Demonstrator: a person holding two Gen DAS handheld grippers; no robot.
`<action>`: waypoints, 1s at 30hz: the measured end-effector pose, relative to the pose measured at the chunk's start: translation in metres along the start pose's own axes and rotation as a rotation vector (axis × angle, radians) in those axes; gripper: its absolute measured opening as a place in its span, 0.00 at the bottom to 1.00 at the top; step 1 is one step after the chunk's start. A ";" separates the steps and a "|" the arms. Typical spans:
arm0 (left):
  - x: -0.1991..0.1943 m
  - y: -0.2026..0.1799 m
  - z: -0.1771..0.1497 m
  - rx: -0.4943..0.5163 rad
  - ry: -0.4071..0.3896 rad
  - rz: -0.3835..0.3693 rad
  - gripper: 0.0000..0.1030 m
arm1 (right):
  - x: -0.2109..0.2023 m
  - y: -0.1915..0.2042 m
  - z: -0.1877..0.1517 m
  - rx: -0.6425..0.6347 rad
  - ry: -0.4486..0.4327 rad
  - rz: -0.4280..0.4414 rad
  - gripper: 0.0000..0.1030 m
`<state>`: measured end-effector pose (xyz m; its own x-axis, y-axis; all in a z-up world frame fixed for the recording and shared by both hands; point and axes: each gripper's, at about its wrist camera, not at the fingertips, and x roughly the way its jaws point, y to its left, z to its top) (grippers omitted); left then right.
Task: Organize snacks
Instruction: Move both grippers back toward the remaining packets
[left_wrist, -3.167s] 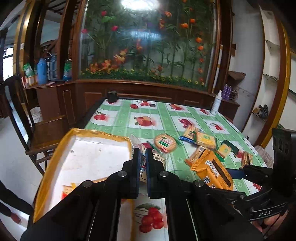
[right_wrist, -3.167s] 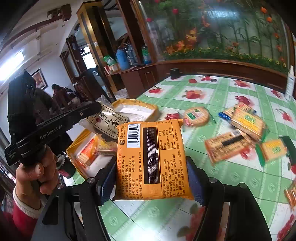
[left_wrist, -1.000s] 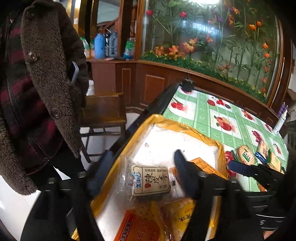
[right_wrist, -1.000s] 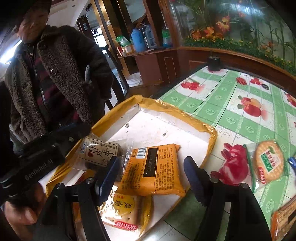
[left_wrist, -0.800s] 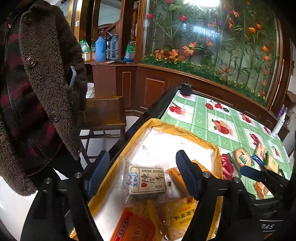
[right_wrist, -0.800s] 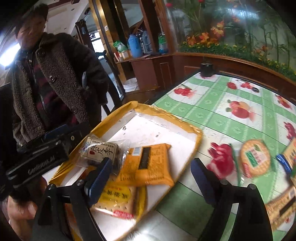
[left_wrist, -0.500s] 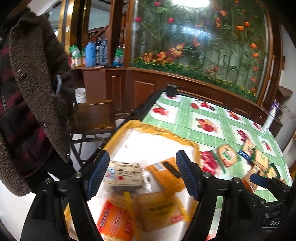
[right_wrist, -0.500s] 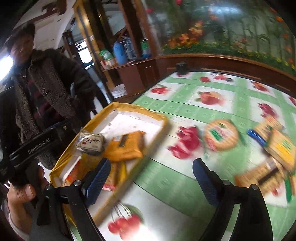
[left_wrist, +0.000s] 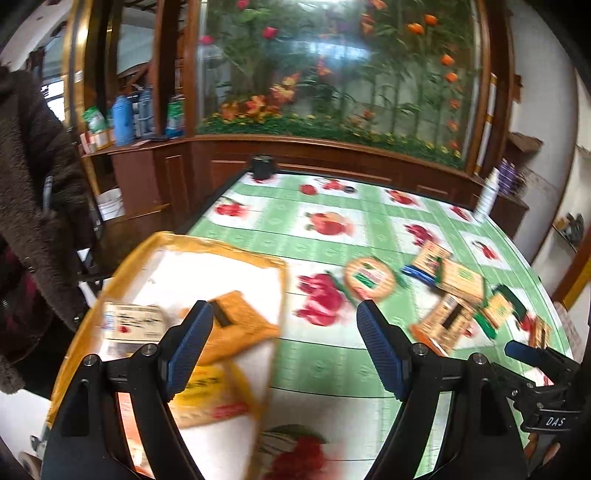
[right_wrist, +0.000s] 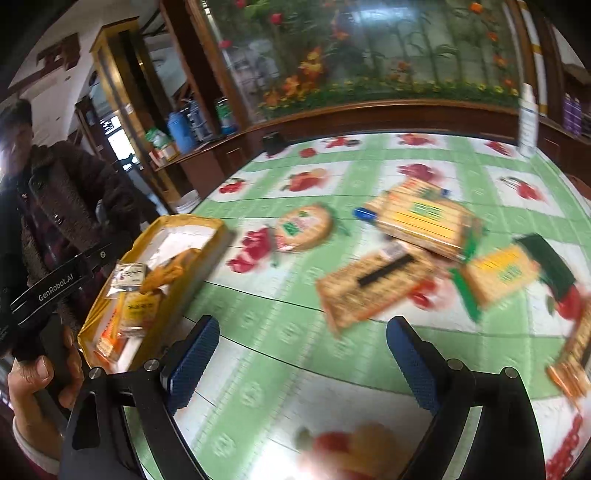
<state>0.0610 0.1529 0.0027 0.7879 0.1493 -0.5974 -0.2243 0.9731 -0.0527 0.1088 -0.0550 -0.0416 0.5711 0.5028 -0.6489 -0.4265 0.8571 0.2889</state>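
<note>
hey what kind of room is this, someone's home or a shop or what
Most likely a dining room in a home, though a small eatery is possible. A fruit-print tablecloth covers the table, a dark wooden sideboard holds bottles and packets, and a big glass panel with flowers fills the back wall.

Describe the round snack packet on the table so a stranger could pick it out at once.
Start at the yellow-rimmed tray at the left edge of the green fruit-print tablecloth. Just to its right, beside a printed red fruit, lies the round snack packet, apart from the cluster of packets further right. It is the only circular one; its neighbours are all rectangular.
</note>
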 end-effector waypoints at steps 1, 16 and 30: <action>0.001 -0.007 -0.001 0.013 0.005 -0.013 0.78 | -0.004 -0.007 -0.002 0.010 -0.002 -0.008 0.91; 0.023 -0.104 -0.022 0.194 0.097 -0.164 0.78 | -0.045 -0.078 -0.029 0.143 -0.030 -0.127 0.91; 0.057 -0.155 -0.020 0.356 0.149 -0.203 0.78 | -0.084 -0.152 -0.055 0.363 -0.046 -0.378 0.96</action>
<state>0.1297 0.0071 -0.0393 0.6981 -0.0524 -0.7141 0.1587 0.9838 0.0830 0.0872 -0.2336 -0.0697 0.6716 0.1488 -0.7258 0.0810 0.9590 0.2716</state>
